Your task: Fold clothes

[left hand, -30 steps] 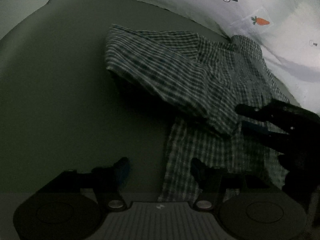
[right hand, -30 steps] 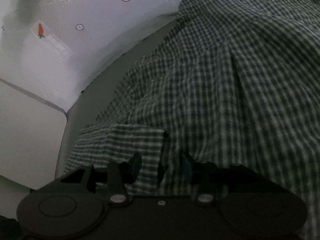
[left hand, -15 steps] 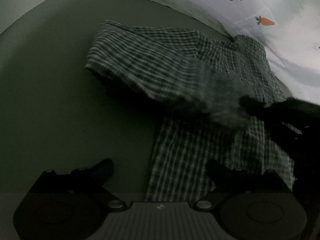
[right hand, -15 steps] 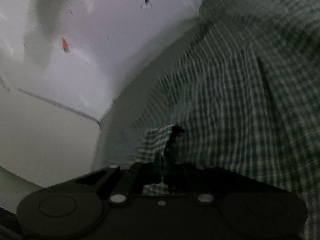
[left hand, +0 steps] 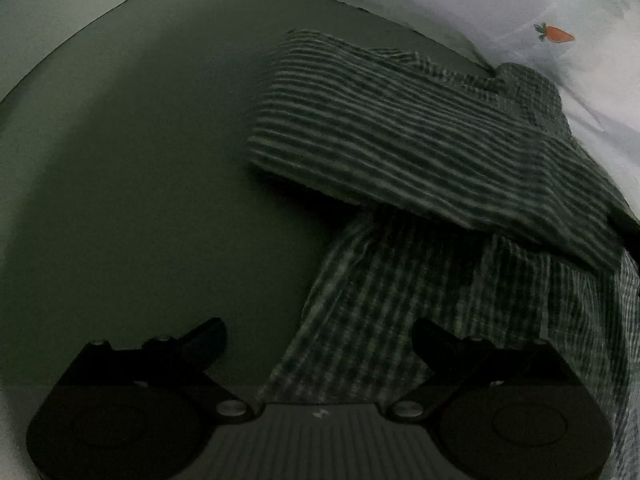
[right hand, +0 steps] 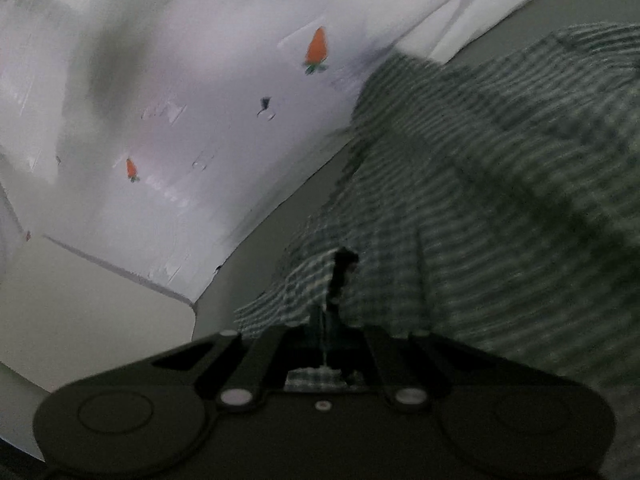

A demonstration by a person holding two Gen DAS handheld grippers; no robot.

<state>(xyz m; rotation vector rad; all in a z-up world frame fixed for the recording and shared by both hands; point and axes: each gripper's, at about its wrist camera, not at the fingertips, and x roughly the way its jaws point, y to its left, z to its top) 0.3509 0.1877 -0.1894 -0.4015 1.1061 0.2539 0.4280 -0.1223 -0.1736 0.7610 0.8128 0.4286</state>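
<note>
Surface: dark green table top [left hand: 140,168], with a white wall [right hand: 180,100] behind it that carries small carrot stickers [right hand: 316,50].
Garment: checked shirt [left hand: 400,140], lying on the table top close to the wall, one part already turned over the body, a sleeve or hem running down toward the left gripper.
Right gripper [right hand: 340,280]: fingers pressed together, pinching an edge of the shirt on its wall side; this view is blurred.
Left gripper [left hand: 320,336]: fingers spread wide, holding nothing, one fingertip over the bare table top and the other over the shirt's near edge.
Progress: I judge it early to middle; one fold seems made, but the shirt is loose and uneven.
Left to do: fold the remaining sides, then flatten.
</note>
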